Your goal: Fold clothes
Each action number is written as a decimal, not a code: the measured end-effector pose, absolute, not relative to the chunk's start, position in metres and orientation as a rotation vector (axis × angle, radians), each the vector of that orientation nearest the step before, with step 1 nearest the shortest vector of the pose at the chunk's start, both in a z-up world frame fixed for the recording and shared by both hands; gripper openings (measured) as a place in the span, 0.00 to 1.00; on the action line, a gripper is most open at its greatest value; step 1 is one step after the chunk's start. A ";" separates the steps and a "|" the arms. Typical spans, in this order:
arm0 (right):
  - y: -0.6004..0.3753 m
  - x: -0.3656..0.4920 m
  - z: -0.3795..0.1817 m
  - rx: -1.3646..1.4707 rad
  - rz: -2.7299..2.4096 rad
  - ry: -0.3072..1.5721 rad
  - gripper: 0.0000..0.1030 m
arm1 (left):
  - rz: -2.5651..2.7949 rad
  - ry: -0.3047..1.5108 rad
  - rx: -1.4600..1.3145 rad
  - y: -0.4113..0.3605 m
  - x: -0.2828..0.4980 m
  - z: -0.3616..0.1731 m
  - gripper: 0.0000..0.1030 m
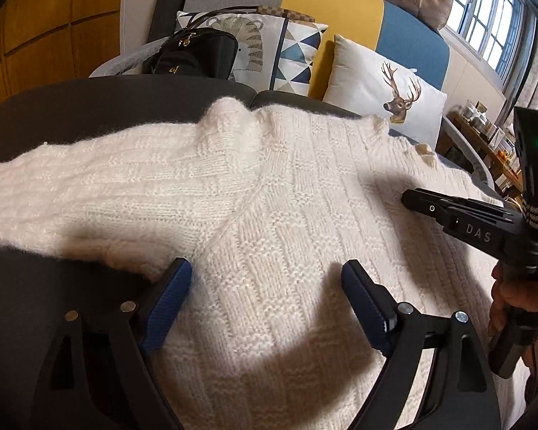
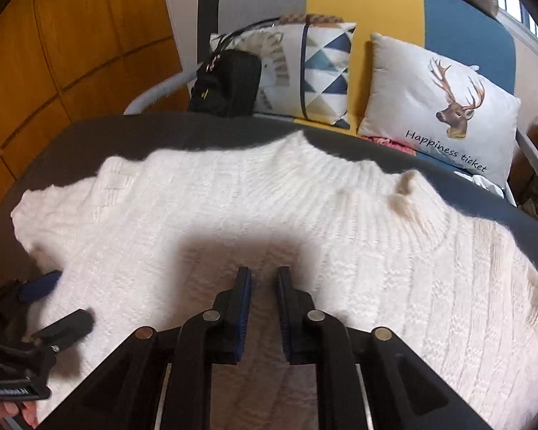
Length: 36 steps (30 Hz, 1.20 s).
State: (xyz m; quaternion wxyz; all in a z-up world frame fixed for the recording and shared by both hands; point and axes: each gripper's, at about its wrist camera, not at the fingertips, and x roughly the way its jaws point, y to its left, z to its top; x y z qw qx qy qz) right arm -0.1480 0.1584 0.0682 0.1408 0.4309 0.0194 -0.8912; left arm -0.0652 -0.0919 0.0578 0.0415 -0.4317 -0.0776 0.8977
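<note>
A cream-white chunky knitted sweater [image 1: 269, 193] lies spread flat on a dark grey cushioned surface [image 1: 89, 100], with two handheld grippers over it.

The left gripper [image 1: 265, 286], fitted with blue pads, has its fingers wide apart above the knit near the sleeve seam, nothing between them. The right gripper [image 2: 263, 297] hangs over the sweater's middle, its fingers nearly together with a narrow gap and no cloth pinched. Behind stand a white deer-print pillow [image 2: 444, 107], a triangle-patterned pillow [image 2: 322, 71] and a black bag [image 2: 226, 82].
</note>
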 end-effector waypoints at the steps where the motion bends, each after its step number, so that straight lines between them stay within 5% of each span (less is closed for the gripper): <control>1: 0.159 -0.148 0.067 1.236 -2.587 0.073 0.12 | 2.749 -0.230 -1.323 -0.091 -0.064 0.057 0.85; 6: 0.166 -0.152 0.062 1.241 -2.704 0.131 0.11 | 2.756 -0.170 -1.338 -0.086 -0.072 0.053 0.89; 14: 0.222 -0.113 0.091 1.203 -2.665 -0.168 0.15 | 2.751 -0.111 -1.350 -0.079 -0.085 0.049 0.94; 24: 0.274 -0.046 0.063 1.335 -2.756 -0.041 0.14 | 2.746 -0.086 -1.359 -0.075 -0.090 0.047 0.97; 36: 0.328 -0.023 0.077 1.251 -2.819 -0.458 0.15 | 2.794 -0.031 -1.325 -0.056 -0.068 0.062 0.97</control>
